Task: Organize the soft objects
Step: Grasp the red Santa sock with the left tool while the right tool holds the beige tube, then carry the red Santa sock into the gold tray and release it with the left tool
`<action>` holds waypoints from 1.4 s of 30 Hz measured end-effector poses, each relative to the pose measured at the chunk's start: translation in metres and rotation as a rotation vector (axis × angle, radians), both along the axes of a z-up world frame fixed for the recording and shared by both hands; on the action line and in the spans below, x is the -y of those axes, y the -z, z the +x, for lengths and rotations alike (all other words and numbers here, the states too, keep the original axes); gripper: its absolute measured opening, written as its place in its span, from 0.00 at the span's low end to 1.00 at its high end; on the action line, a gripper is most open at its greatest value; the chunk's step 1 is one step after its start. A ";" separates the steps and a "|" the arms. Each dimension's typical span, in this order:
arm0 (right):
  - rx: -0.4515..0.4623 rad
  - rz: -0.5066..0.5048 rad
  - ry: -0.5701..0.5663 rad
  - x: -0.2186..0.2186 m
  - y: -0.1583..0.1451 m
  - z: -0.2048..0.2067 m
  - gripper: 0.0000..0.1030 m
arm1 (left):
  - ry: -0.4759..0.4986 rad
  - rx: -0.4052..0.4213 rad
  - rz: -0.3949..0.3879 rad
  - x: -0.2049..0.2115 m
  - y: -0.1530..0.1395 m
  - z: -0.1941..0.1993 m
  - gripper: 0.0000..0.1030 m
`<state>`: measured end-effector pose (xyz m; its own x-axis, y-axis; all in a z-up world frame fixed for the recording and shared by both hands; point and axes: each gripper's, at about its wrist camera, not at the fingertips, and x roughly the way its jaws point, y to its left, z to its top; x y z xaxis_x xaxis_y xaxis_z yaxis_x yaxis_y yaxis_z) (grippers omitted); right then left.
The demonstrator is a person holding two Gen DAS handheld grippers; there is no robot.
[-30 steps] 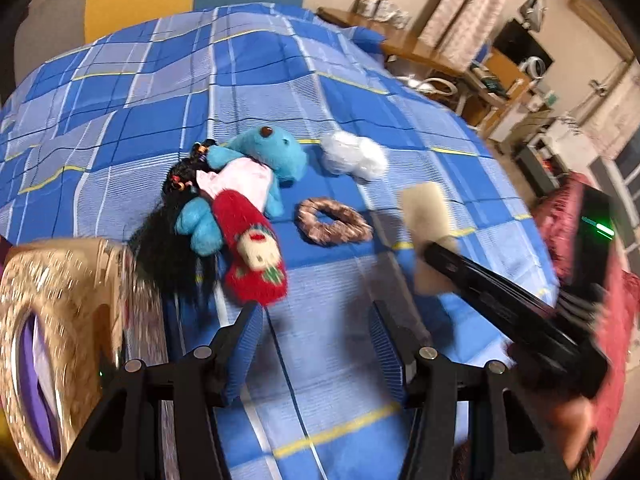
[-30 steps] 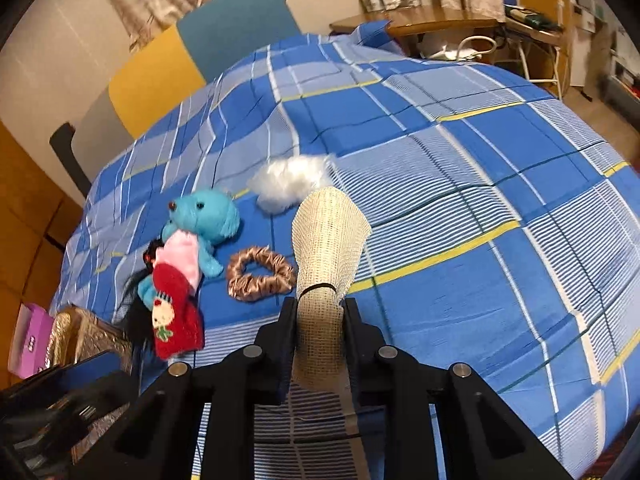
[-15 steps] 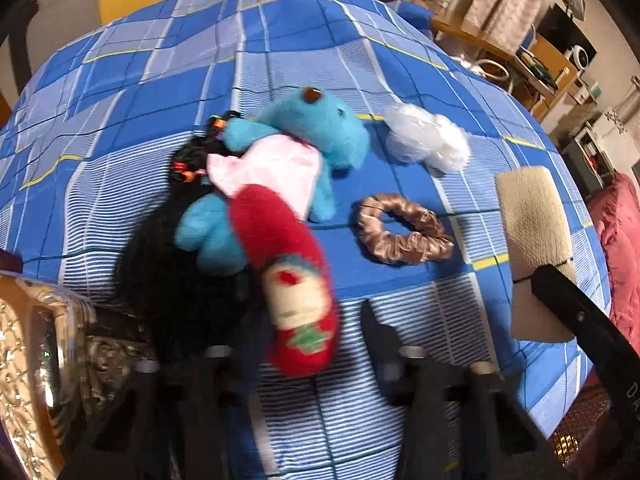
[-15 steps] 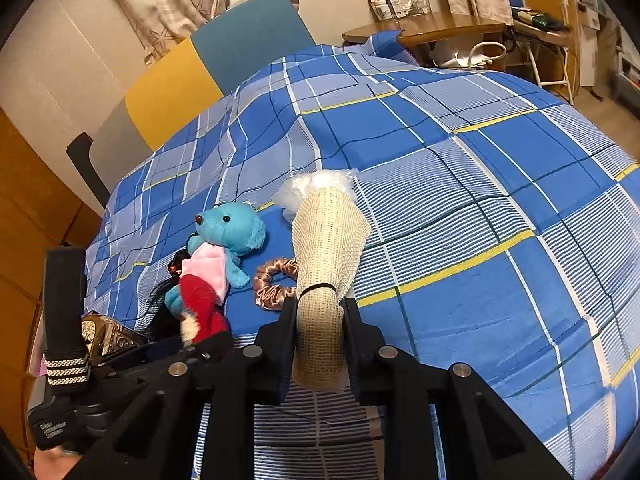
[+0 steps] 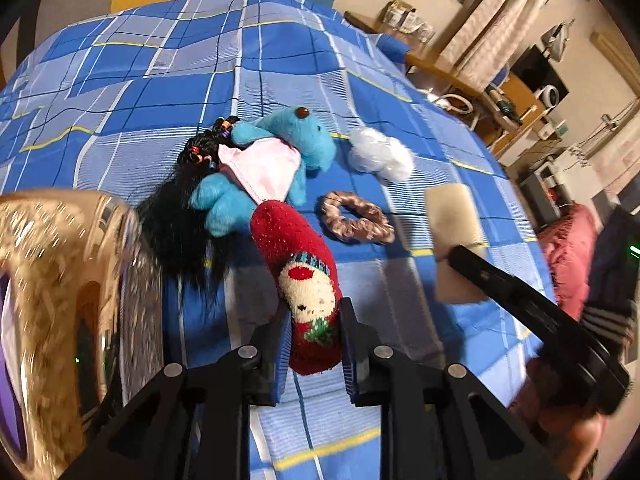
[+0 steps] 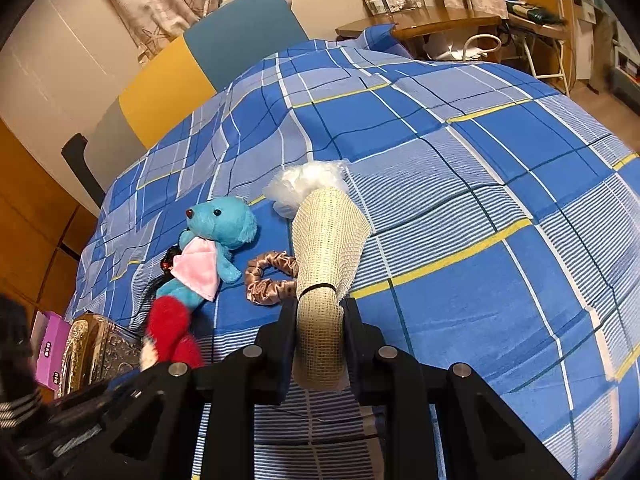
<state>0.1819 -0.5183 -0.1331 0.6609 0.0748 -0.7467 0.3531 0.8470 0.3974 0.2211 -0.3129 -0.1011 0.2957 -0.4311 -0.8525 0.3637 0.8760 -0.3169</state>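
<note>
left gripper (image 5: 313,334) has its jaws clamped on the red sock (image 5: 301,280), beside the blue bear (image 5: 280,160) on the bed (image 5: 400,120). right gripper (image 6: 319,344) jaws pinch a beige mesh roll (image 6: 326,248) over the scrunchie (image 6: 266,278).

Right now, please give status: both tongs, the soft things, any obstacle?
Left tongs shut on red sock. Right tongs shut on beige mesh roll. Blue teddy, scrunchie, white fluff lie on the bed. Gold box close at left.
</note>
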 end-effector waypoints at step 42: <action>0.085 -0.136 -0.029 -0.020 -0.014 -0.008 0.21 | -0.269 0.234 -0.101 -0.336 -0.085 -0.035 0.19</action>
